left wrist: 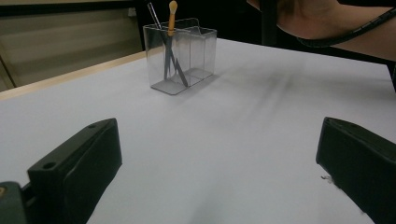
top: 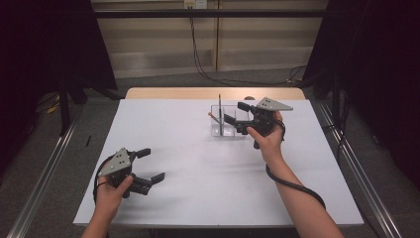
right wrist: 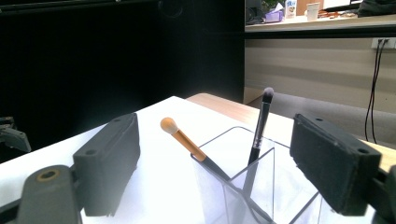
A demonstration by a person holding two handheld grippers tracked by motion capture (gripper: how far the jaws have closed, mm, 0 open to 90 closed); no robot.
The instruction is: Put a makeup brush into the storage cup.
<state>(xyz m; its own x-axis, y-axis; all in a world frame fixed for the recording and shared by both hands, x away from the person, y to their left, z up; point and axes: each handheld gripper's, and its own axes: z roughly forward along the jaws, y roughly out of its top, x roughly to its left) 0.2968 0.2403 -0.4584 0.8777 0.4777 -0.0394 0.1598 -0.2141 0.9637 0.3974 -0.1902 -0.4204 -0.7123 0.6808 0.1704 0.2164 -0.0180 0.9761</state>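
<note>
Right claw spread wide over the clear acrylic organizer, nothing pinched between the jaws; seen from the right gripper view straddling the container's open top. Left claw likewise spread and empty, resting low near the front-left of the white worktop, well apart from the container.

Holds 2 makeup brushes already: an orange-tipped brush leaning toward the left claw's side, and a dark-handled brush with a purplish-grey tip standing nearly upright in the neighbouring compartment. Both visible from the left gripper view too, crossing inside the near end of the organizer, orange tip uppermost. Whether the 2 handles touch at the bottom: cannot tell through the plastic.

Judged step: release just finished, a brush dropped into its slot, jaws parted around it. Placement looks complete for these 2 items; no further loose brush visible on the worktop.

Next move, as a judgement: lift the right claw straight up, clear of both handles, before any sideways travel, since a level pull could catch a leaning brush and tip the light container.
</note>
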